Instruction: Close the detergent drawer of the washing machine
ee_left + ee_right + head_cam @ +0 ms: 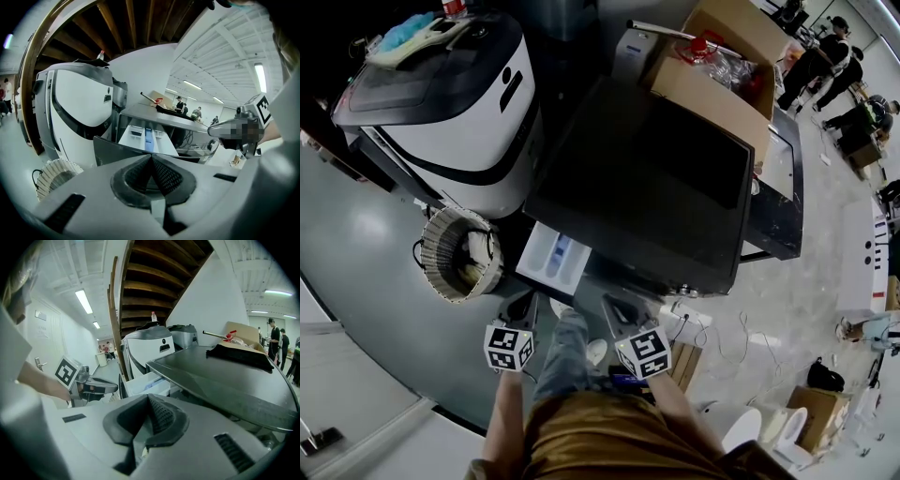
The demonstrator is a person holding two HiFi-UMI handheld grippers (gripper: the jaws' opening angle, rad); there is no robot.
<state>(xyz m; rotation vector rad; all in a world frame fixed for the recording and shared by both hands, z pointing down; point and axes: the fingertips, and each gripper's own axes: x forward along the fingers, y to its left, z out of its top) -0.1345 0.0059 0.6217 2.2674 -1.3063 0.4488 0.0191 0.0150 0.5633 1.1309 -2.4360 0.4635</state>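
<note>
The front-loading washing machine has a dark top (647, 178), and its white detergent drawer (555, 258) stands pulled out at the near left corner. In the left gripper view the drawer (146, 138) is open, with a blue compartment, just beyond the jaws. It also shows in the right gripper view (143, 383), to the left. My left gripper (522, 307) hangs just in front of the drawer, shut on nothing (151, 158). To its right my right gripper (622, 311) is level with it, also shut and empty (148, 398).
A white top-loading machine (459, 103) stands to the left, with a wicker basket (461, 253) on the floor before it. An open cardboard box (722, 66) sits behind the washer. Cables (722, 328) trail over the floor at right. Several people (830, 56) stand far right.
</note>
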